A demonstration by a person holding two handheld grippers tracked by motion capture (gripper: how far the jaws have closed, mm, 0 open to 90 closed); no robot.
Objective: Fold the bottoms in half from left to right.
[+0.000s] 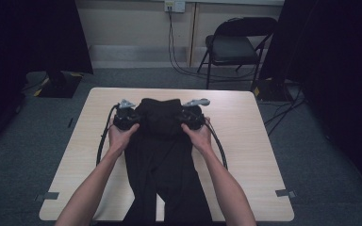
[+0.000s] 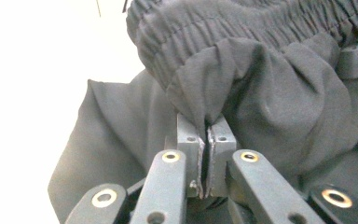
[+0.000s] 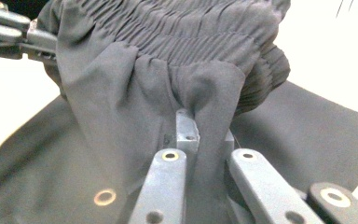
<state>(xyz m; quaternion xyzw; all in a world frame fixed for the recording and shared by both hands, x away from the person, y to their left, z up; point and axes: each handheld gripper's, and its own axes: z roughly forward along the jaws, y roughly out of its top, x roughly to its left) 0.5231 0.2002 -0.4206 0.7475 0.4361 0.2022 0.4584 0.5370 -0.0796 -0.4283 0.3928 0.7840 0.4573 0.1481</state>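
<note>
On the table [image 1: 254, 141], two claws pinch one pair of trousers [image 1: 162, 155].

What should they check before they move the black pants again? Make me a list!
1. Left gripper pinching the black pants: ok, jaws shut on a fold below the waistband.
2. Right gripper pinching the pants: ok, cloth is gathered between its jaws.
3. Both grips level with each other: ok in the high view.
4. Elastic waistband free: ok, bunched between the grippers.
5. Legs flat on the table: cannot tell, they run off the near edge.
</note>
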